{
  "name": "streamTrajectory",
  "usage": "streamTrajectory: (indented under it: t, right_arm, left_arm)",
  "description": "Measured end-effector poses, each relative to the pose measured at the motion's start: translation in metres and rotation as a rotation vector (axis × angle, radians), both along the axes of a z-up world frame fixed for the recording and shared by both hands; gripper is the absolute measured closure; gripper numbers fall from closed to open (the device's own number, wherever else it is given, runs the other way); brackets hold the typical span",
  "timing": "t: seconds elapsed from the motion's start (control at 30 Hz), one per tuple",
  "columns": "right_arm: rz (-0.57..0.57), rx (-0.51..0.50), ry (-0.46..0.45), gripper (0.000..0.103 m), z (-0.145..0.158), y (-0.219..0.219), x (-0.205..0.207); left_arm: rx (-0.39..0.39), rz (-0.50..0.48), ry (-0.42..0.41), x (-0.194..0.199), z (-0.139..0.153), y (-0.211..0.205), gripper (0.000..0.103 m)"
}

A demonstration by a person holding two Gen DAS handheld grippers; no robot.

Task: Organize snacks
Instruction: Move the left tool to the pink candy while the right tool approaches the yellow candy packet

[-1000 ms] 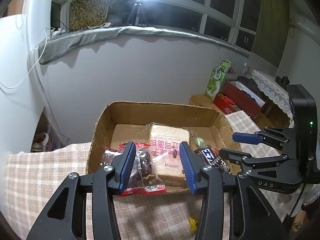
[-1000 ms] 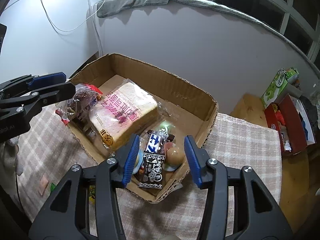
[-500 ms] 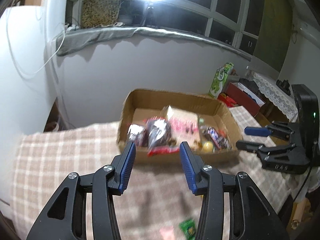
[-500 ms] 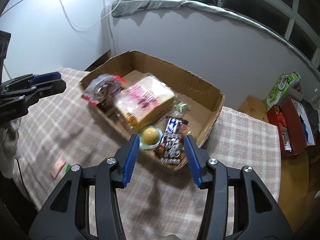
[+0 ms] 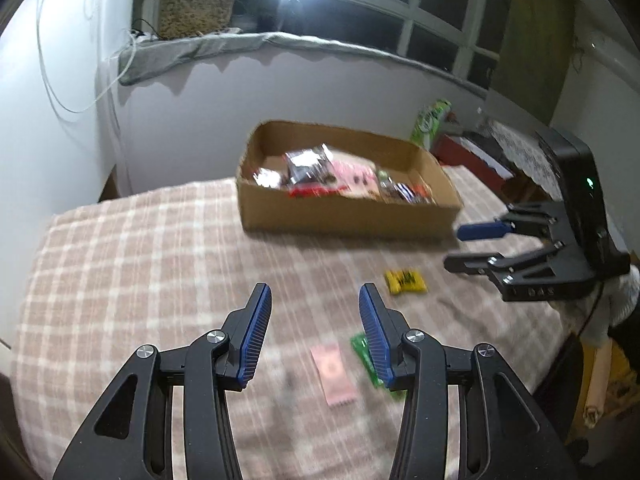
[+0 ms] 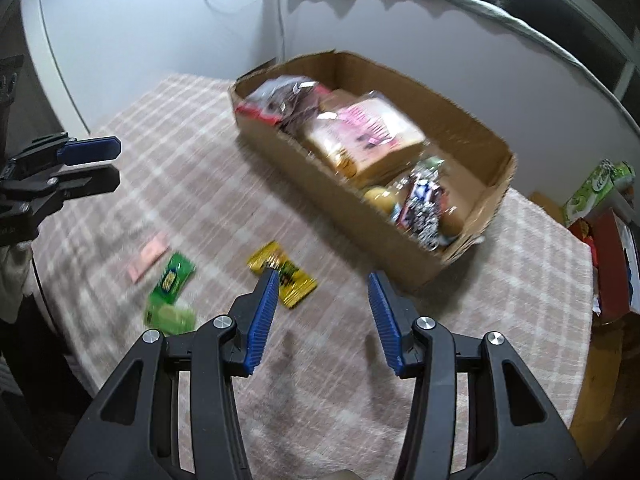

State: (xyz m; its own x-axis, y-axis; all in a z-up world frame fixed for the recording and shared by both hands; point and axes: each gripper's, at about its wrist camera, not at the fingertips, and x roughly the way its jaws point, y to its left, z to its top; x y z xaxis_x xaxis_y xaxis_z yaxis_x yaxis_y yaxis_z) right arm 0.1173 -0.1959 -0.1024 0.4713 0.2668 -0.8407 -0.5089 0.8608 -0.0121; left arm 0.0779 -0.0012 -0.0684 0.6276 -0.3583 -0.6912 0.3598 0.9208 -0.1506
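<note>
A cardboard box sits on the checked tablecloth and holds a bread pack, a red-edged clear bag and dark candy bars. Loose on the cloth lie a yellow packet, a green packet and a pink packet. My left gripper is open and empty above the cloth, the pink and green packets just beyond its right finger. My right gripper is open and empty, its left finger over the yellow packet.
The table is round, with its edge close at the right. Beyond it stand a green carton and a red box. A white wall and a window ledge rise behind the box.
Both grippers have drawn back from over the box towards the near side of the table. The loose packets on the cloth have come into view. Neither gripper's jaw gap has changed.
</note>
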Motion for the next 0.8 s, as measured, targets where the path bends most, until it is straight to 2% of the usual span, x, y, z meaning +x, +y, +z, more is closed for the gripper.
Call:
streamTrajectory:
  t: [0.47, 0.8]
  right_arm:
    - [0.102, -0.084, 0.037, 0.054, -0.029, 0.028, 0.002]
    - [0.132, -0.13, 0.031, 0.054, -0.037, 0.041, 0.011]
  left_arm:
    - [0.013, -0.038, 0.118, -0.013, -0.043, 0.004, 0.059]
    - [0.051, -0.081, 0.142, -0.017, -0.054, -0.011, 0.06]
